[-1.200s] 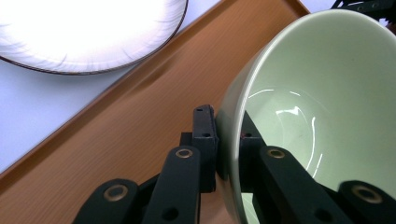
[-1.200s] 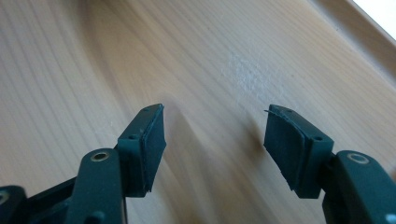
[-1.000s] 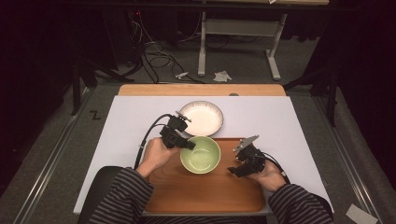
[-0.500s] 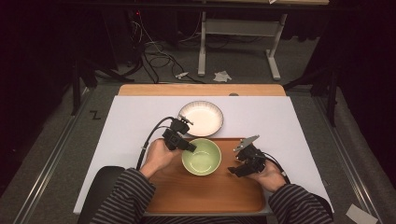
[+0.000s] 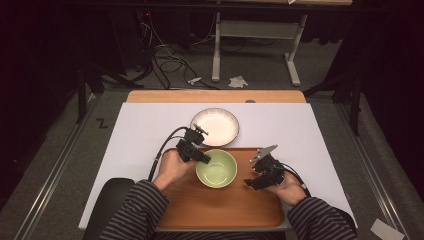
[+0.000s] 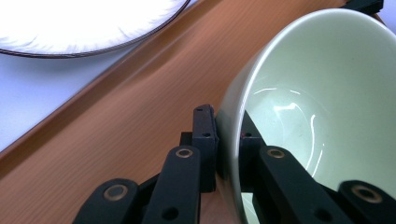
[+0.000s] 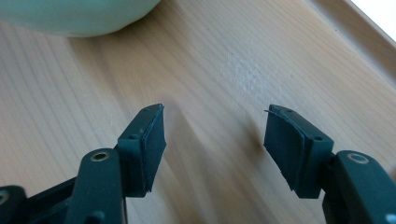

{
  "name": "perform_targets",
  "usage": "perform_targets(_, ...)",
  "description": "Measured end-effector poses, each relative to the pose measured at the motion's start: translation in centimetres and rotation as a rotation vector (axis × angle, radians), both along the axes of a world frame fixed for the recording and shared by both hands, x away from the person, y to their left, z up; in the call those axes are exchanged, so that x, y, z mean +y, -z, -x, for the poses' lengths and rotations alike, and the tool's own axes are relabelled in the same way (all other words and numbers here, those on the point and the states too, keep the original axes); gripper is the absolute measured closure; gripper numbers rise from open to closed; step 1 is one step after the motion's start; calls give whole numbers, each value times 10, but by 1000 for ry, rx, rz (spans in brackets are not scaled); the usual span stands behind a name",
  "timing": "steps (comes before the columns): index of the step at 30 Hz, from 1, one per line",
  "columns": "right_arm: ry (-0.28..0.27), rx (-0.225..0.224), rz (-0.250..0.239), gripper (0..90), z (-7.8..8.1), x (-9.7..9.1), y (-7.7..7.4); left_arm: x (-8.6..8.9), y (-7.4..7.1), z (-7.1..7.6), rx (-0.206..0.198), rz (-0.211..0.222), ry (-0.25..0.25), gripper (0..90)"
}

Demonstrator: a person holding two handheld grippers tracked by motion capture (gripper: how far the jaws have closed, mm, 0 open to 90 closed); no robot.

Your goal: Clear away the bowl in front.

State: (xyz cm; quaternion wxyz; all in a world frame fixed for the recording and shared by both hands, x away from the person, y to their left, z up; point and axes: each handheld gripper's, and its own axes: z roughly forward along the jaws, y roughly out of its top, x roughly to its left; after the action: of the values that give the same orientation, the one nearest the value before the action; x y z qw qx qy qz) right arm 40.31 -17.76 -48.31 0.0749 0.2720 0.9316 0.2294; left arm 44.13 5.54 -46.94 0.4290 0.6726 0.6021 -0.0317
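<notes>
Since a second ago, almost nothing has moved. The left gripper (image 5: 204,159) and the green bowl (image 5: 216,168) have shifted only a tiny bit, and the right gripper (image 5: 252,183) sits in the same spot.

The left gripper is clamped on the bowl's rim. In the left gripper view, one jaw presses the outside of the bowl (image 6: 317,93) and the other jaw is inside it, with the thin wall pinched between them. The bowl looks tipped in that view, but that camera turns with the hand, so I cannot tell if the bowl is really tilted.

The bowl is on the brown wooden tray (image 5: 220,205), near the tray's far edge. Just past that edge, a white plate (image 5: 215,126) with a dark rim lies on the white table top (image 5: 145,125). The plate and the bowl are close but not touching.

The right gripper is let go, with its jaws spread wide and nothing between them. It is low over the bare tray (image 7: 224,70), to the right of the bowl (image 7: 79,16) and apart from it. The person's striped sleeves (image 5: 135,210) come in from the bottom.
</notes>
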Motion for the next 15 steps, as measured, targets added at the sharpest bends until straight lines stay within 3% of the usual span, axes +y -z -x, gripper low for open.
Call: perform_targets(15, -2, 3, 1, 400, 0, 0, 0, -5, 7, -2, -3, 11, -9, 834)
